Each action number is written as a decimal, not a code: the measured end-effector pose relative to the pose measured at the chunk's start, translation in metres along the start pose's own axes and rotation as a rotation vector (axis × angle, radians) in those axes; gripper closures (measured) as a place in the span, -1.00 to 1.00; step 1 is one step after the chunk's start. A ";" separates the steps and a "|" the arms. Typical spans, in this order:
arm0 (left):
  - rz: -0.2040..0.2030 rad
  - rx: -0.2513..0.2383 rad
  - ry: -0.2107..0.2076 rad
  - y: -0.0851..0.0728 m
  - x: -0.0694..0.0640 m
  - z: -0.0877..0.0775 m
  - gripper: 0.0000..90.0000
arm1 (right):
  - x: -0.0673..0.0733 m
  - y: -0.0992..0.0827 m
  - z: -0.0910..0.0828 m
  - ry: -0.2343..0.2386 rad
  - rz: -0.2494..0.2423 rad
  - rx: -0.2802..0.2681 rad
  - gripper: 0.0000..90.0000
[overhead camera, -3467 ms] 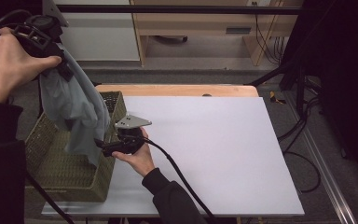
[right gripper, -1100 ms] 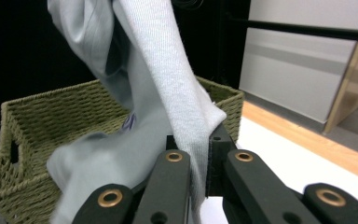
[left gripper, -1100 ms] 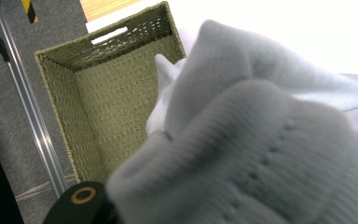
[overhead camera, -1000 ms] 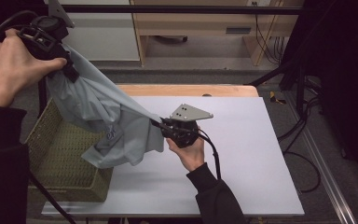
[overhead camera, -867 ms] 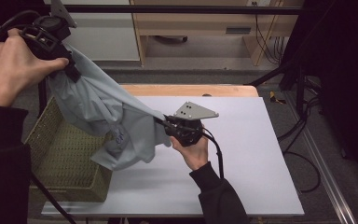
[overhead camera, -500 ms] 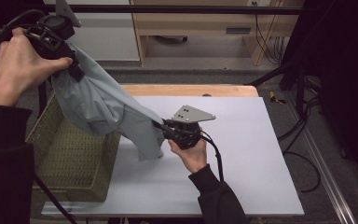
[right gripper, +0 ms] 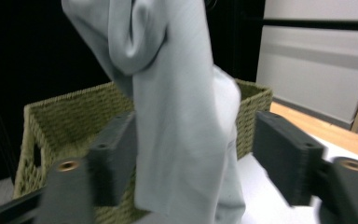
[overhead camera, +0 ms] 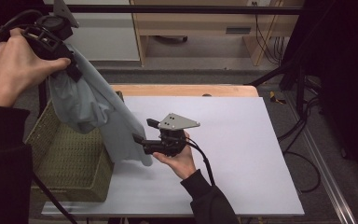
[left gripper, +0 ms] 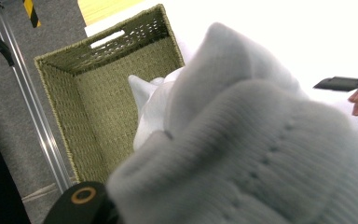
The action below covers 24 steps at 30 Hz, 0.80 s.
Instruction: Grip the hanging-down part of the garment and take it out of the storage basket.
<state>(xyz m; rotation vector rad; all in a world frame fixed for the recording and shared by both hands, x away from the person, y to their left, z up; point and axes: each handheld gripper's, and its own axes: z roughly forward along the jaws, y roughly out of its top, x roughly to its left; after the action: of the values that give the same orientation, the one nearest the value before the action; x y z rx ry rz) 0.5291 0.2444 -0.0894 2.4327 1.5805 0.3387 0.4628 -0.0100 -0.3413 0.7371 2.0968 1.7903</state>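
the left gripper (overhead camera: 51, 39), held high above the woven basket (overhead camera: 70, 163), is clenched on the top of a pale grey-blue garment (overhead camera: 100, 119), which hangs from it in a long fold. most of the cloth drapes over the basket's table-side rim, and its lower end reaches the white table (overhead camera: 242, 140) just beside the basket. in the left gripper view the knit (left gripper: 242, 154) bunches right at the camera, with the bare basket floor (left gripper: 107, 102) below.

the change is at the right gripper (overhead camera: 144, 133). half a second ago it pinched the garment's lower edge and stretched it away from the basket; now its jaws have just been opening and the cloth has swung back toward the basket. the right gripper view shows the hanging fold (right gripper: 182, 126) between the two spread jaws, apparently loose rather than pressed.

so the garment is out of the basket but held at one point only. the likely next step is a fresh grasp lower down to spread it flat on the table.
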 end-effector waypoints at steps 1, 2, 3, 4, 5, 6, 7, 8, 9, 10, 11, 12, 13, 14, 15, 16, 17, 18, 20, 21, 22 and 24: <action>0.002 -0.001 0.002 0.000 0.000 0.000 0.69 | -0.001 0.001 -0.002 0.002 0.005 -0.024 -0.47; 0.001 -0.003 0.001 0.000 -0.001 0.000 0.69 | -0.002 0.003 -0.005 0.002 0.018 -0.040 -0.54; 0.002 -0.004 0.000 0.000 -0.001 0.000 0.69 | -0.002 0.005 -0.008 0.003 0.025 -0.059 -0.60; 0.005 -0.004 0.001 0.001 -0.001 0.000 0.69 | -0.002 0.007 -0.012 -0.010 0.026 -0.070 -0.64; 0.005 -0.005 0.002 0.001 -0.002 0.000 0.69 | -0.003 0.009 -0.015 -0.028 0.018 -0.081 -0.66; 0.004 -0.006 0.002 0.001 -0.002 0.000 0.69 | -0.004 0.011 -0.018 -0.042 0.014 -0.086 -0.69; 0.005 -0.005 0.001 0.001 -0.002 0.000 0.69 | -0.005 0.013 -0.021 -0.057 0.012 -0.093 -0.72; 0.006 -0.005 0.001 0.001 -0.003 0.000 0.69 | -0.006 0.014 -0.024 -0.070 0.007 -0.094 -0.73; 0.007 -0.005 0.002 0.001 -0.003 0.000 0.69 | -0.008 0.015 -0.027 -0.082 0.005 -0.094 -0.75; 0.009 -0.005 0.001 0.001 -0.003 0.000 0.69 | -0.009 0.016 -0.029 -0.098 0.007 -0.093 -0.77; 0.010 -0.005 0.001 0.002 -0.003 0.000 0.69 | -0.011 0.016 -0.032 -0.107 0.010 -0.093 -0.78; 0.010 -0.005 0.000 0.002 -0.003 0.000 0.69 | -0.013 0.016 -0.034 -0.113 0.004 -0.096 -0.80; 0.011 -0.005 0.000 0.002 -0.003 0.000 0.69 | -0.014 0.016 -0.037 -0.123 0.008 -0.093 -0.81; 0.011 -0.005 0.000 0.002 -0.004 0.000 0.69 | -0.015 0.016 -0.039 -0.133 0.014 -0.095 -0.82; 0.012 -0.005 0.000 0.002 -0.004 0.000 0.69 | -0.017 0.015 -0.042 -0.138 0.010 -0.099 -0.83; 0.012 -0.006 -0.002 0.002 -0.004 0.000 0.69 | -0.018 0.015 -0.044 -0.145 0.016 -0.100 -0.85; 0.012 -0.008 -0.003 0.002 -0.004 -0.001 0.69 | -0.019 0.014 -0.047 -0.150 0.012 -0.102 -0.85; 0.014 -0.008 -0.004 0.001 -0.004 -0.001 0.69 | -0.020 0.014 -0.050 -0.154 0.010 -0.103 -0.86; 0.015 -0.008 -0.003 0.001 -0.004 -0.001 0.69 | -0.022 0.013 -0.057 -0.167 0.011 -0.106 -0.87; 0.013 -0.011 -0.002 0.001 -0.003 -0.001 0.69 | -0.024 0.012 -0.060 -0.176 0.016 -0.114 -0.88; 0.012 -0.011 -0.001 0.000 -0.003 -0.001 0.69 | -0.025 0.011 -0.064 -0.180 0.019 -0.118 -0.88; 0.015 -0.012 -0.004 0.000 -0.003 -0.001 0.69 | -0.027 0.010 -0.071 -0.188 0.022 -0.120 -0.88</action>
<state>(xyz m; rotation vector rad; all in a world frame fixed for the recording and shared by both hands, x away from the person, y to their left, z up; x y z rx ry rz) 0.5278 0.2416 -0.0889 2.4353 1.5551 0.3446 0.4501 -0.0830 -0.3217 0.8623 1.8508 1.7654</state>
